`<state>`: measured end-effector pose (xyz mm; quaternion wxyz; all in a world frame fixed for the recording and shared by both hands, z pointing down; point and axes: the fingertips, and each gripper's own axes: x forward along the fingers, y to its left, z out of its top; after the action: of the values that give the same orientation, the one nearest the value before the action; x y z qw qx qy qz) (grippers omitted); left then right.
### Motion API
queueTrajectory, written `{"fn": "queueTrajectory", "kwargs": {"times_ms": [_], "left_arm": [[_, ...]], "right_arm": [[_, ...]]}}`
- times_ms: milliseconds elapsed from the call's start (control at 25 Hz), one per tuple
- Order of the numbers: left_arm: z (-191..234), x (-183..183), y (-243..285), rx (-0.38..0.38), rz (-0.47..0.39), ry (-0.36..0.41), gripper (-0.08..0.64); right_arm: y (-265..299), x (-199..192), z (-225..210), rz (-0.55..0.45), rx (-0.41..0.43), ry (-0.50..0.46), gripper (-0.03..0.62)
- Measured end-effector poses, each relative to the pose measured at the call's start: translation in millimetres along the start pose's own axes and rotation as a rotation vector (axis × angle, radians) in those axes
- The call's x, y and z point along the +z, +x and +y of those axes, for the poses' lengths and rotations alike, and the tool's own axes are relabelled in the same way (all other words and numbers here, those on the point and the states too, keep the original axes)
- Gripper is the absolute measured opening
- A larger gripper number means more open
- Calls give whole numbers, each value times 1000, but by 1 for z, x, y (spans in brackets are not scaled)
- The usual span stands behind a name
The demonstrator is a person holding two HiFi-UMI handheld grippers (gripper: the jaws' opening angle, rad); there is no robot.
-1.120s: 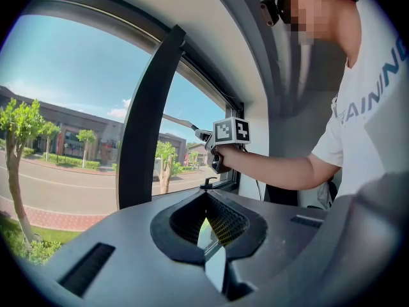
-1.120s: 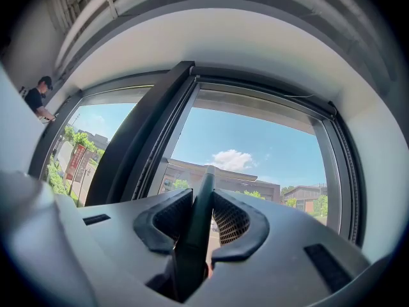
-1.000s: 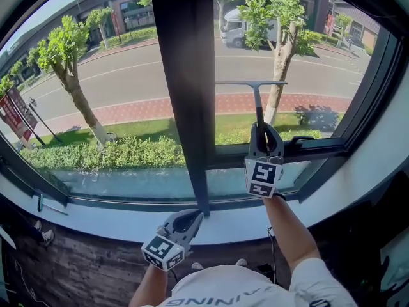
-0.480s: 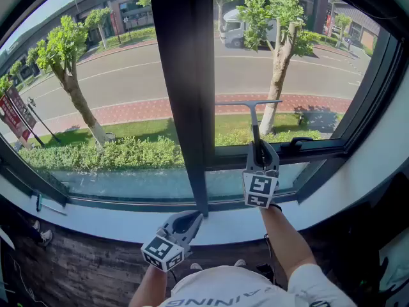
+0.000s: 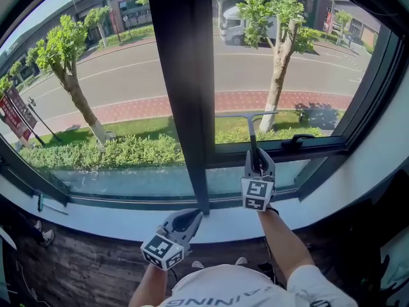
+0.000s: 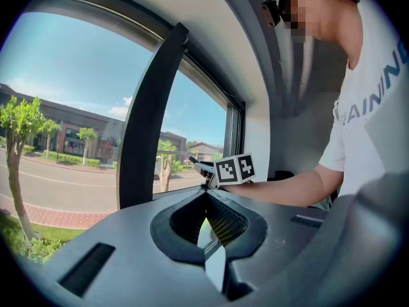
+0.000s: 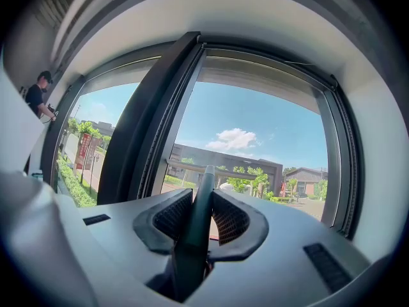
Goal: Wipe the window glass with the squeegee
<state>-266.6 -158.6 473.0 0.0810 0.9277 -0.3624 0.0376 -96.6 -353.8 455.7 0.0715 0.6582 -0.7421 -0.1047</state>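
The right gripper (image 5: 258, 162) is clamping its jaws on the squeegee (image 5: 254, 133) handle, just right of the mullion (image 5: 182, 88); the handle is standing upright between the pads (image 7: 229, 219); the blade is lying level at the glass (image 5: 300, 75) right of the mullion, low on that pane, one end just beside the mullion; the left gripper (image 5: 187, 219) is hanging at the mullion's foot, over the sill (image 5: 96, 219), its jaws closed together on nothing.
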Motion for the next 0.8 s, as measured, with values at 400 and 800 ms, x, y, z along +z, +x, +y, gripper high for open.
{"fn": "queueTrajectory", "kwargs": {"times_ms": [400, 800], "left_arm": [[1, -7, -2, 1, 31, -8, 15], [3, -9, -7, 12, 48, -21, 15]], "right_arm": [[-1, -56, 14, 105, 36, 58, 98], [-2, -90, 22, 188, 55, 90, 98]]}}
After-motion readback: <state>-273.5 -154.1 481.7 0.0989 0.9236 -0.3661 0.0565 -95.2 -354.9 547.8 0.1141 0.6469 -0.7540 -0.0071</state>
